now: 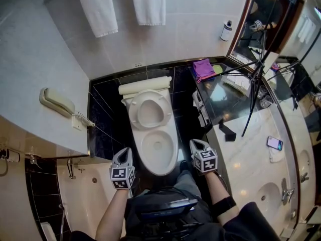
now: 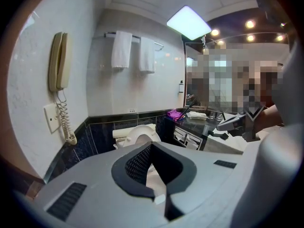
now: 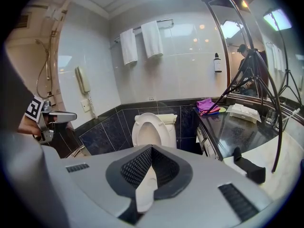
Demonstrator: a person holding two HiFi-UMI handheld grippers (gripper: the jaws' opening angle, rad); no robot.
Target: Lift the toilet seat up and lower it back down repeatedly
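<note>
A: Entry — the toilet seat [image 1: 150, 95] stands raised, leaning back toward the tank, with the bowl [image 1: 144, 152] bare below it. The left gripper [image 1: 125, 150] and the right gripper [image 1: 195, 142] hover on either side of the bowl's front, well apart from the seat. Fingers?

B: Both pairs are pressed together with nothing between them. Each gripper view shows only the toilet beyond the tips.

A: Then the step in hand, as I judge it, is the lowering. How to do it well?

B: Part one pair of fingers and reach to the seat's upper rim. Pinch the side of the ring, away from the hinge end. Tip it forward and ride it down so it doesn't slam on the porcelain, letting the grip turn with the arc.

A: Room to move?

B: Tight sideways. The counter [image 1: 235, 144] edge lies just beside the right gripper. The dark tiles [image 1: 108, 114] and the phone [image 1: 56, 102] with its cord flank the left. Straight ahead over the bowl is open — approach along that line.
</note>
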